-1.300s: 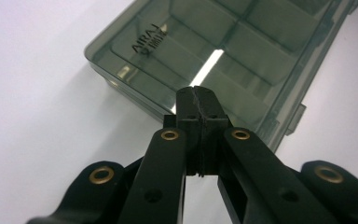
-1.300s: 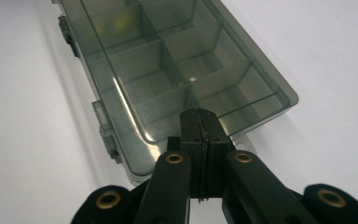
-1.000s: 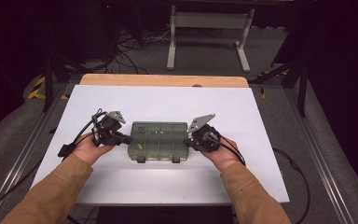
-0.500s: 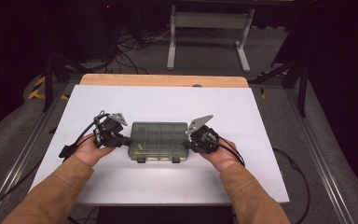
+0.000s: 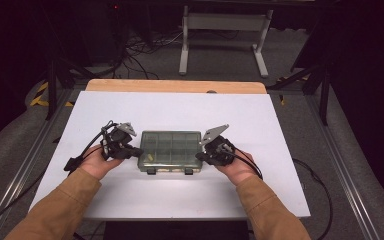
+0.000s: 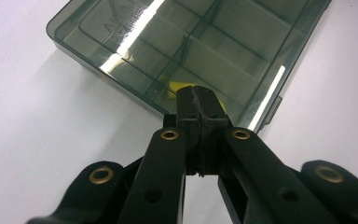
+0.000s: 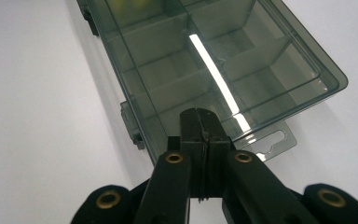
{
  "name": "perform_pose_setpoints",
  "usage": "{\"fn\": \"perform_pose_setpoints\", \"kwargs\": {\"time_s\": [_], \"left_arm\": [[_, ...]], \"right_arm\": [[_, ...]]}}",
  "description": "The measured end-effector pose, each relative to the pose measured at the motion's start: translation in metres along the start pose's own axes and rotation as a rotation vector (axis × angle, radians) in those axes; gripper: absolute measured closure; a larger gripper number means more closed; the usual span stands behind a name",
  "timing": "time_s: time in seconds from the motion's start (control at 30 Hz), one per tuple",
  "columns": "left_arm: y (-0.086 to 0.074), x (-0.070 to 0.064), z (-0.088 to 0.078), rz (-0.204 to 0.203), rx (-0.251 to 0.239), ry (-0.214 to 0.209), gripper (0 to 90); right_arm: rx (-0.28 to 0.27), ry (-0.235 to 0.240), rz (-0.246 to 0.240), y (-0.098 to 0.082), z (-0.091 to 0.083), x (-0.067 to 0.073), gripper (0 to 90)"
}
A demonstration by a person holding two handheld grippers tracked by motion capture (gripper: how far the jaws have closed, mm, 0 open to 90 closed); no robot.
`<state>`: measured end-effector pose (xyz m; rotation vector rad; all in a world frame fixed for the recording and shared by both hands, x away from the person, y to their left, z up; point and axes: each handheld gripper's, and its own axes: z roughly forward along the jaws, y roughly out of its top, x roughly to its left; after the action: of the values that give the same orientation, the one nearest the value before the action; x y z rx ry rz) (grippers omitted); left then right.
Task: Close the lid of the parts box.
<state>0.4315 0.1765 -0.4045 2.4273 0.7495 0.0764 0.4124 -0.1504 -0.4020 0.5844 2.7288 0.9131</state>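
A smoky clear plastic compartment box [image 5: 170, 150] lies flat on the white table, lid closed, two latches on its near edge. My left gripper [image 5: 136, 151] rests against the box's left end, jaws shut with nothing between them; in the left gripper view its tips [image 6: 201, 100] sit at the box [image 6: 186, 46] edge, over a small yellow item [image 6: 176, 87] inside. My right gripper [image 5: 200, 156] meets the right end, also shut and empty. In the right gripper view its tips [image 7: 200, 122] touch the box [image 7: 214, 60] near the hang tab [image 7: 272, 142].
The white table top [image 5: 180, 107] has a wooden strip [image 5: 175, 86] along its far edge. A metal stand [image 5: 225, 30] and cables lie on the floor beyond. Both forearms in tan sleeves come in from the near edge.
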Motion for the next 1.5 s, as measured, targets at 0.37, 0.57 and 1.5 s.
{"fn": "perform_pose_setpoints", "kwargs": {"time_s": [0.37, 0.57, 1.5], "left_arm": [[-0.001, -0.001, -0.014, -0.035, -0.107, -0.014, 59.9], [-0.002, -0.004, -0.024, -0.058, -0.198, -0.045, 21.8], [-0.054, -0.025, -0.072, 0.042, -0.592, 0.081, 0.7]], "right_arm": [[-0.038, -0.034, -0.009, 0.006, -0.011, 0.004, 65.8], [-0.1, -0.052, 0.016, 0.01, -0.018, 0.004, 35.5], [-0.392, -0.15, 0.005, -0.019, -0.063, 0.016, 0.8]]}}
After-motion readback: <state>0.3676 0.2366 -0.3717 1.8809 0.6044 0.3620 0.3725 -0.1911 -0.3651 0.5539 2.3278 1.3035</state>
